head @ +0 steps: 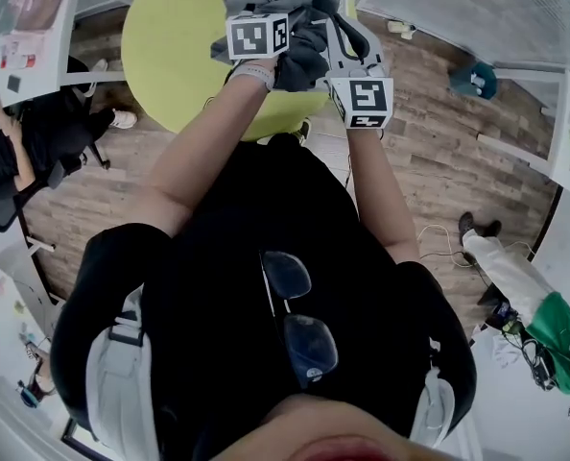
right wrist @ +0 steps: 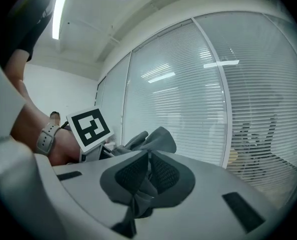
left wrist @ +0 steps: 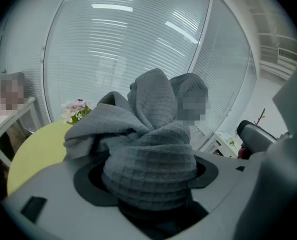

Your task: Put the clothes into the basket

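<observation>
A grey waffle-knit garment point(head: 287, 3) hangs bunched between both grippers, raised over a round yellow-green table point(head: 170, 51). My left gripper point(head: 266, 8) is shut on a thick wad of the garment point(left wrist: 153, 149), which bulges out between its jaws. My right gripper point(head: 341, 38) is shut on a thin fold of the same cloth point(right wrist: 157, 138), pinched between its mesh pads point(right wrist: 163, 174). In the right gripper view, the left gripper's marker cube point(right wrist: 90, 128) sits close at the left. No basket shows in any view.
The table point(left wrist: 33, 151) carries a small bunch of flowers point(left wrist: 73, 110). Glass walls with blinds point(right wrist: 198, 94) stand behind. A person sits at a desk at the left point(head: 16, 147); another stands at the lower right point(head: 515, 286). The floor is wood.
</observation>
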### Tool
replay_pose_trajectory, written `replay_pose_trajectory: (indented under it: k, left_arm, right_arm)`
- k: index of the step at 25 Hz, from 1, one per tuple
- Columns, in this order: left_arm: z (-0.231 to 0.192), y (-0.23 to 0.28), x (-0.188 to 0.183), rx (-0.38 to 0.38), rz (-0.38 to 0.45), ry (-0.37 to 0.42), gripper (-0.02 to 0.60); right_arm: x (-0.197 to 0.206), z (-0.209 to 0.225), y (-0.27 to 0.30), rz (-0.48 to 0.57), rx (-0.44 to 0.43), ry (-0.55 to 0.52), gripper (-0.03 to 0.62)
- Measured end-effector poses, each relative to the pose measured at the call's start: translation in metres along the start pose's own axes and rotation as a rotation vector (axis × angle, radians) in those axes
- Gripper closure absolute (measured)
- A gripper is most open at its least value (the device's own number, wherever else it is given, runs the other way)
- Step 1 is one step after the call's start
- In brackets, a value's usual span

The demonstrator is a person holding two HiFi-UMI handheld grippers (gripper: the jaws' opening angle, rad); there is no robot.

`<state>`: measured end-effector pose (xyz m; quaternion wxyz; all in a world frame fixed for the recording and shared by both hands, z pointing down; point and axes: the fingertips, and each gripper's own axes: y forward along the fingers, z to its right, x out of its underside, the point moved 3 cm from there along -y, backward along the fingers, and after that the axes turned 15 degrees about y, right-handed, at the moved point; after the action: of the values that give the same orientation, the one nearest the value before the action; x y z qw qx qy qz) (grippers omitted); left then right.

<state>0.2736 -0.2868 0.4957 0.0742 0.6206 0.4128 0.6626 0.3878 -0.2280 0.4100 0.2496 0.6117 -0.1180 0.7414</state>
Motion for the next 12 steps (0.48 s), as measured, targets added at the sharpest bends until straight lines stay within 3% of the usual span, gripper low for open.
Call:
replay_pose_trajectory:
  k: [12]
  left_arm:
    - [-0.007, 0.034, 0.024, 0.009, -0.047, -0.038, 0.219]
  right_arm:
    - [0.019, 0.001, -0.003, -0.082, -0.002, -0.061, 0.559]
